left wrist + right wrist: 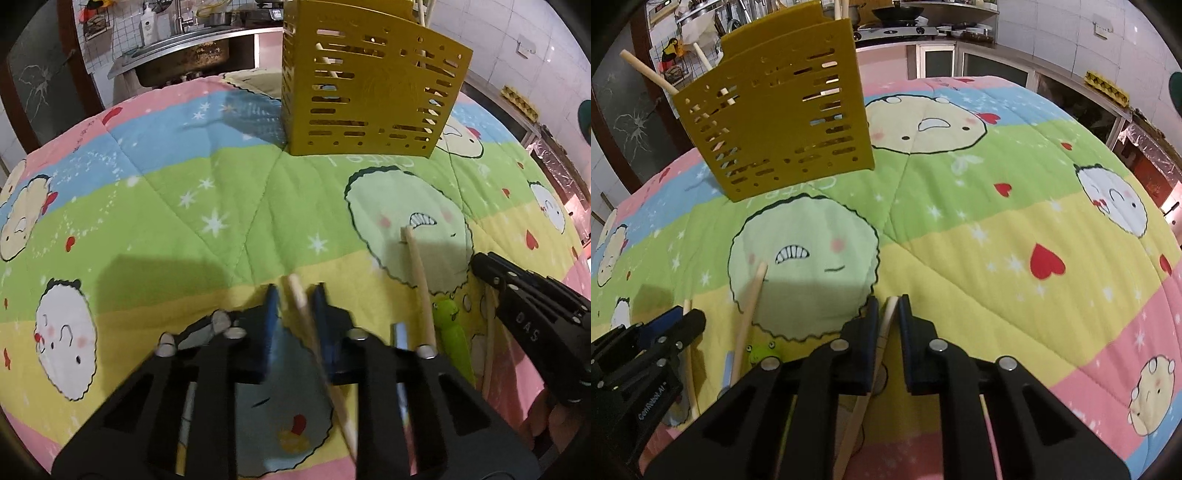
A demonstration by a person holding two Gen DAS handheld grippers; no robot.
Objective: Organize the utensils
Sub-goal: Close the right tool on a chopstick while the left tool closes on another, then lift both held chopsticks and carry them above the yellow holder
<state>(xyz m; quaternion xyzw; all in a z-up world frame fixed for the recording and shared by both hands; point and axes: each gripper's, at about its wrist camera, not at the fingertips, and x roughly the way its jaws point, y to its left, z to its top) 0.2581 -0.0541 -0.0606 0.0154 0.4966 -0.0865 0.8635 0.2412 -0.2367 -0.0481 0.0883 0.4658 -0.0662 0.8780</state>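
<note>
**Chopsticks in both grippers, holder ahead**

Left gripper [295,295]: jaws set around a wooden chopstick [317,354], which runs diagonally between the blue pads; the stick is blurred and a slight gap shows on each side, so whether they are clamped tight on it I cannot tell.

Centre, on the cartoon-print quilt [166,206]: a loose chopstick [419,284] lying with its tip on the green face, a green frog-headed utensil [452,332] just beside it, and a further stick near the right gripper.

Far centre: yellow slotted utensil holder [369,92], upright, with several wooden sticks already standing in it.

Right gripper [894,310]: jaws closed on a second chopstick [875,369], held along the fingers, tip forward.

Step in hand, by judgement: pick-up of chopsticks. Next move calls for lifting each stick, tipping it upright and lowering it through the holder's open top, well apart from both grippers.
</note>
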